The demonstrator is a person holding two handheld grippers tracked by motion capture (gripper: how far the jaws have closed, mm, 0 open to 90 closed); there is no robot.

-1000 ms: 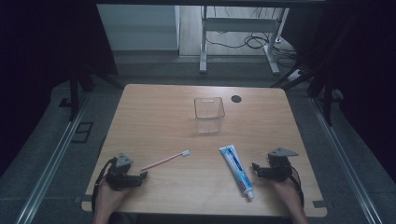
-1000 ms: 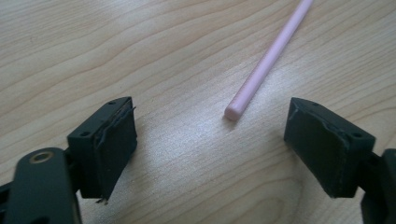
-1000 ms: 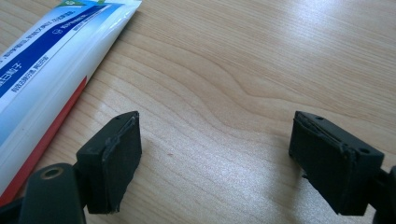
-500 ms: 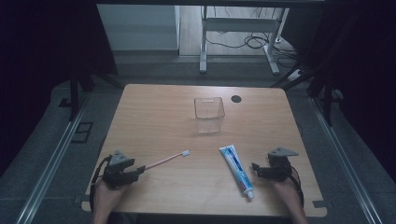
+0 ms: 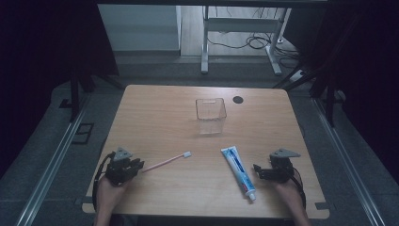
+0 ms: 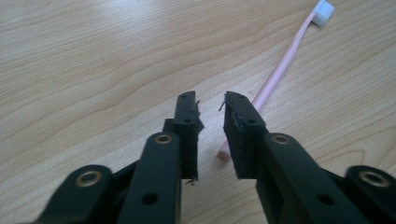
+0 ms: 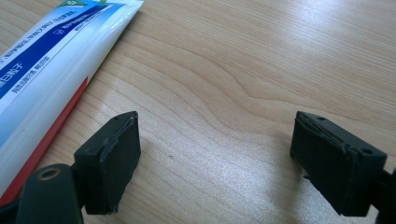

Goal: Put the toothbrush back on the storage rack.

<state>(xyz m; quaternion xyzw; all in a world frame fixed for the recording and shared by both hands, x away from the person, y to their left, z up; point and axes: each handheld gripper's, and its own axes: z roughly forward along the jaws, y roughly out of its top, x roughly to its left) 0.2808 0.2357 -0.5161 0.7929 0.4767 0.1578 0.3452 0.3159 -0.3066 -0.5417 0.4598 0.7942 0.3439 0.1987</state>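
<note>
- The left gripper (image 6: 211, 109) rests low on the wooden table (image 5: 160, 113), at its near left part. Its jaws have just been closing; a narrow gap remains and nothing is between the pads.
- The pink toothbrush (image 6: 280, 70) lies flat on the table. Its handle end is just beside the right jaw, partly hidden behind it; the white head points away.
- The right gripper (image 7: 215, 144) is released, jaws wide apart over bare wood.
- The toothpaste tube (image 7: 51, 60) lies just beside its left jaw, apart from it.
- A clear container (image 5: 211, 115) stands farther back, at the middle.
</note>
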